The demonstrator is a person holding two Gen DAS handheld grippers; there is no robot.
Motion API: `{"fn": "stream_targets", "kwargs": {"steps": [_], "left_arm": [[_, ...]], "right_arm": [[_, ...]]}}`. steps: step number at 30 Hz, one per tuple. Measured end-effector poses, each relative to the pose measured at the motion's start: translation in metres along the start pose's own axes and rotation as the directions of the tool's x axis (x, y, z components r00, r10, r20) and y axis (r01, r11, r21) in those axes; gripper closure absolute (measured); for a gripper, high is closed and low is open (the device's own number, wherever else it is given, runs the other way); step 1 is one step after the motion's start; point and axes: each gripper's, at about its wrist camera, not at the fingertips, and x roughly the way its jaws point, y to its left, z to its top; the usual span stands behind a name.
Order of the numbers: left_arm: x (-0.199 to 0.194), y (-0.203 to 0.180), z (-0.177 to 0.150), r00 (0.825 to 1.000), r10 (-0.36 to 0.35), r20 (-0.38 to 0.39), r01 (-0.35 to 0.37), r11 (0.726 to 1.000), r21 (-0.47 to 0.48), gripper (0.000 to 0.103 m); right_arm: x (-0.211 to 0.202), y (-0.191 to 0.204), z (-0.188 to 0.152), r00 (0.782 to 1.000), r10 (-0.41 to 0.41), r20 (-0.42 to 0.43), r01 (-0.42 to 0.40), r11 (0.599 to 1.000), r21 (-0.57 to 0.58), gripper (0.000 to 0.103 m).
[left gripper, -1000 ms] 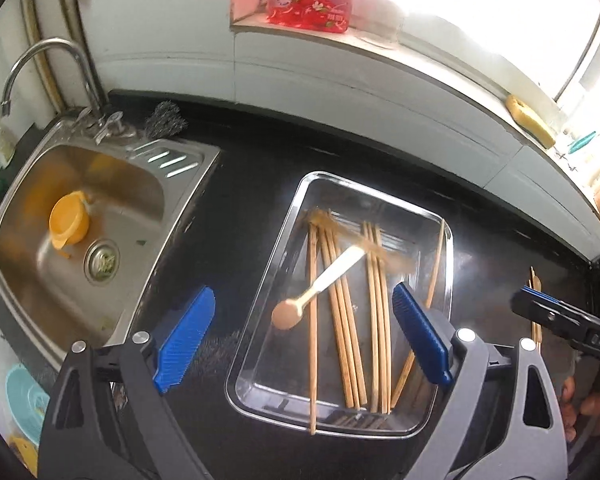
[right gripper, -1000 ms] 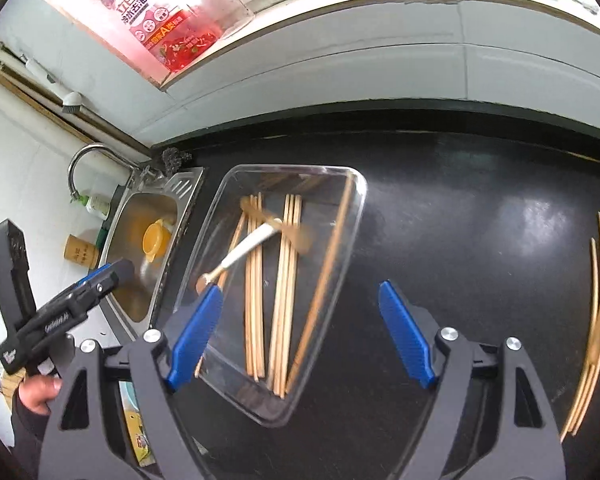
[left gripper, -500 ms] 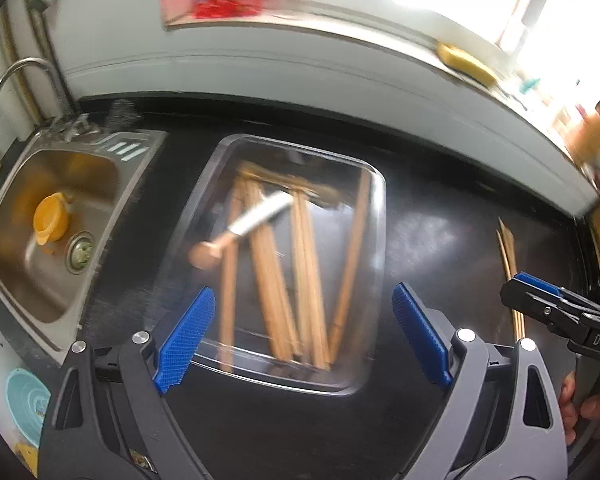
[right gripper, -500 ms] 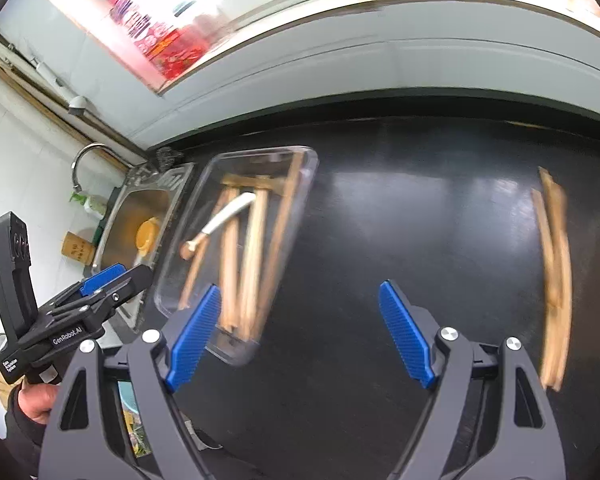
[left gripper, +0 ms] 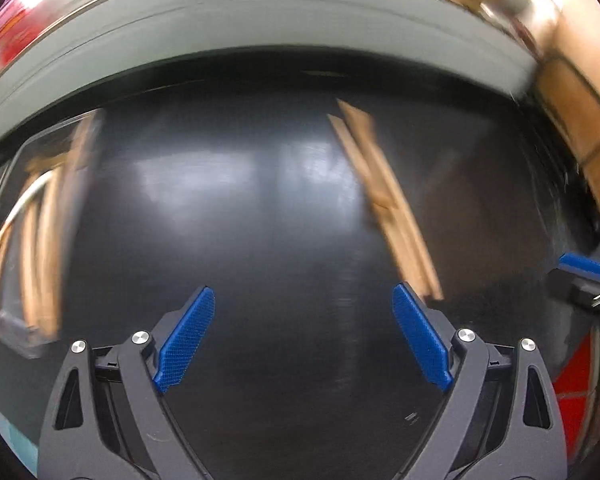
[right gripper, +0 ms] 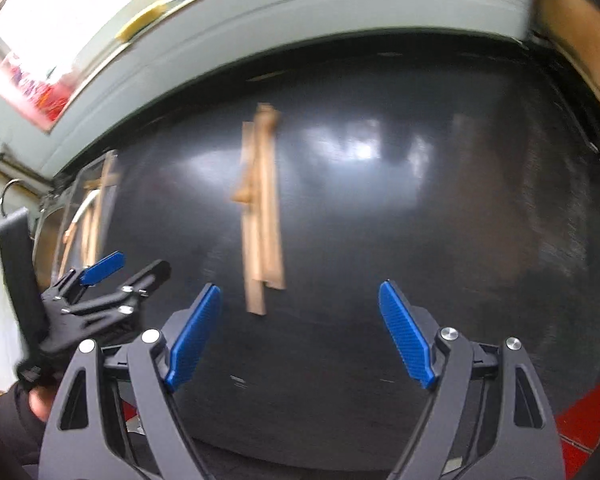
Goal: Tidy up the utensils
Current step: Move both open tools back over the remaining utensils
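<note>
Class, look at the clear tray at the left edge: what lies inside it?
Inside the clear tray lie blurred wooden chopsticks and a pale-handled utensil. The picture edge cuts off its left part.

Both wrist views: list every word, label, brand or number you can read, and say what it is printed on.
None can be read; both views are smeared by motion.
Red package on the ledge: print blurred beyond reading.
Left gripper body, seen from the right wrist: no legible marking.
Small pale marks on the black counter: too small to tell.
</note>
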Motion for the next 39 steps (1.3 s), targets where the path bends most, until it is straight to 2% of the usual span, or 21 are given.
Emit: {"fn": "stream_targets", "kwargs": {"steps": [5,8,13,20,28,33,39], "left_arm": [[0.040,-0.056,-0.013,0.999,0.030,-0.033,-0.028,0.997,0.070,0.015],[0.054,-0.063,-0.017,0.997,0.049,-0.058,-0.045,0.997,0.059,0.013],[0.053,-0.051,-0.023,0.996,0.082,-0.035,-0.080,0.995,0.056,0.011],[0.045,-0.008,-0.025,0.992,0.106,-0.062,-0.106,0.994,0.016,0.008],[0.043,0.020,-0.021,0.994,0.098,-0.055,-0.093,0.992,0.085,0.009],[0.050,0.032,-0.009,0.996,0.080,-0.049,-0.075,0.992,0.105,0.007],[0.062,0.039,0.014,0.997,0.057,-0.043,-0.052,0.992,0.117,0.007]], "right_arm": [[-0.011,-0.045,-0.011,0.999,-0.038,-0.006,0.038,0.999,-0.006,0.024],[-0.012,-0.065,-0.016,0.999,-0.044,-0.017,0.044,0.999,-0.005,0.024],[-0.007,-0.067,-0.015,0.999,-0.043,-0.031,0.043,0.999,-0.010,0.024],[0.033,-0.028,-0.014,0.995,-0.059,-0.078,0.050,0.993,-0.109,0.024],[0.084,0.025,-0.006,0.994,-0.088,-0.070,0.069,0.968,-0.242,0.024],[0.102,0.034,-0.006,0.989,-0.126,-0.073,0.102,0.958,-0.269,0.024],[0.114,0.037,0.012,0.984,-0.177,-0.027,0.162,0.945,-0.284,0.023]]}}
